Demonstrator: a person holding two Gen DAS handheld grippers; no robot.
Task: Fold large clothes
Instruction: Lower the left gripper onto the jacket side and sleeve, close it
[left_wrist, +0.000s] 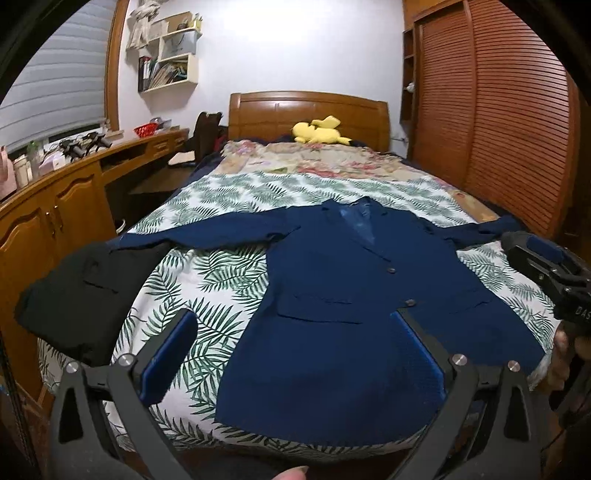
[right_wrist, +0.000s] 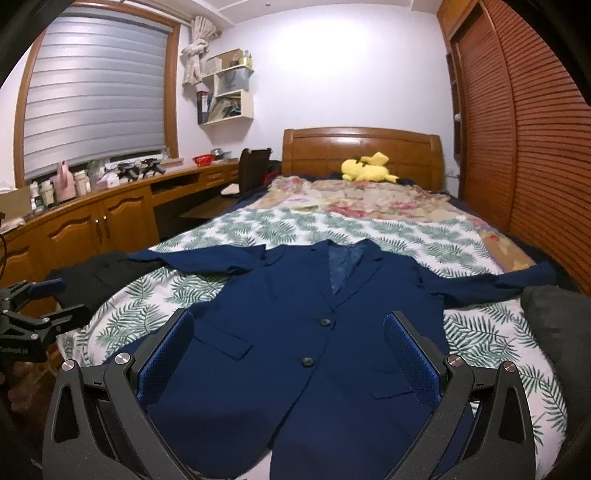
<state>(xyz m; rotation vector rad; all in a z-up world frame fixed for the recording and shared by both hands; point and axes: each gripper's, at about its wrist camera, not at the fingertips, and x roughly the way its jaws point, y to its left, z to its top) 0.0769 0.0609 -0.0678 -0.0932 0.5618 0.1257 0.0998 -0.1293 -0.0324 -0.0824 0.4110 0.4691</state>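
**Blazer spread flat, first fold not yet begun**

The navy blazer (right_wrist: 295, 350) is lying face up across the foot end of the bed (right_wrist: 480, 332), sleeves reaching toward both side edges. The left gripper (left_wrist: 295, 350) and right gripper (right_wrist: 288, 354) are hovering over its hem, jaws wide and holding nothing. The next move probably calls for pinching a sleeve or side edge and carrying it inward. A black garment (left_wrist: 81, 291) is sitting at the bed's left edge, touching the left sleeve; a dark cushion (right_wrist: 554, 332) is crowding the right edge.
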